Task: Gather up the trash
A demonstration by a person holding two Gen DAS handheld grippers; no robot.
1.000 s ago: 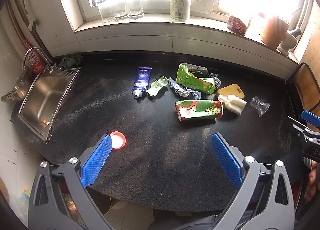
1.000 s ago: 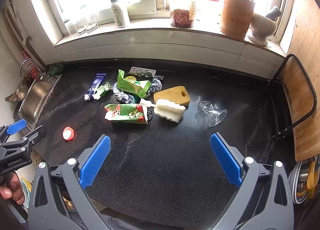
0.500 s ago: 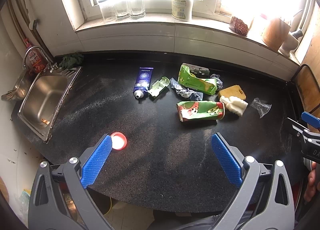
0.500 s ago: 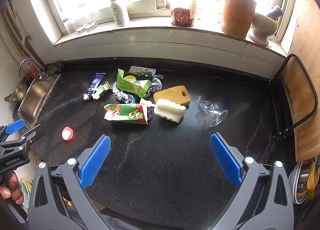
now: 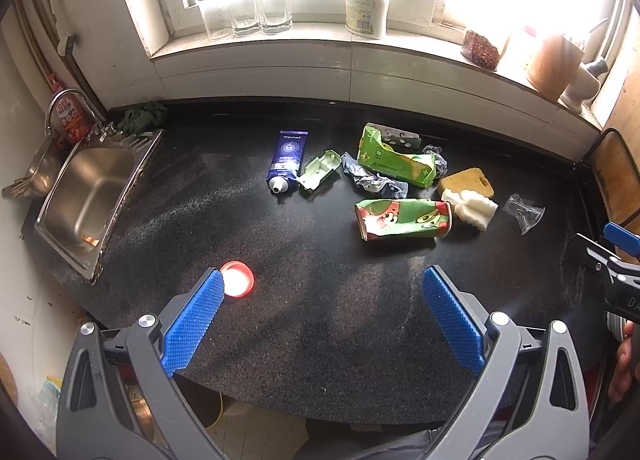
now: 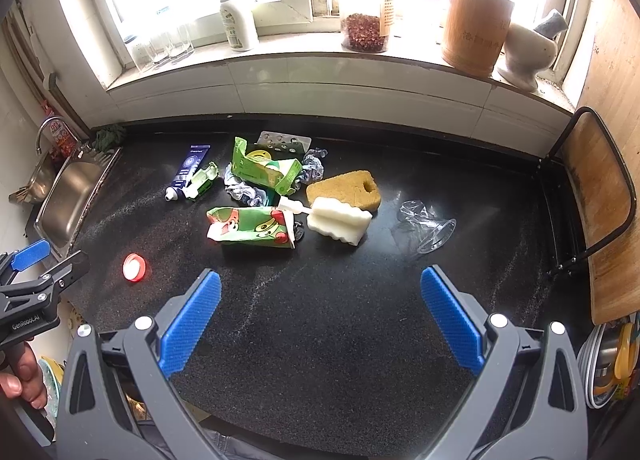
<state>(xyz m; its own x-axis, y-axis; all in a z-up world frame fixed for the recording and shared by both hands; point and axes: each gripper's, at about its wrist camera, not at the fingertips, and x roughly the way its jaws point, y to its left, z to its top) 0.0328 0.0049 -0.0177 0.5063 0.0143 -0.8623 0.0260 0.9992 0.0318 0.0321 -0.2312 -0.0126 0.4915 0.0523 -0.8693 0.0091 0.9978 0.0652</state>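
Black speckled countertop (image 5: 320, 332) carries scattered trash toward its rear edge, including a crushed green drink carton (image 5: 404, 219), while left gripper (image 5: 322, 320) and right gripper (image 6: 320, 316) hover wide apart, empty, above its front edge.

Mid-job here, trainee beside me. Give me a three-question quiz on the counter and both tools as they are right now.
1. True or false: the left tool is shut on the red cap.
2. Which item touches the yellow sponge? A) toothpaste tube B) white sponge brush C) crushed clear cup
3. Fill in: the flattened cartoon carton lies on the black ______.

Key
1. False: both the left and right tool are open and hold nothing; the cap lies on the surface by the left tool's left finger.
2. B; the tube and the cup lie apart from it.
3. Countertop.
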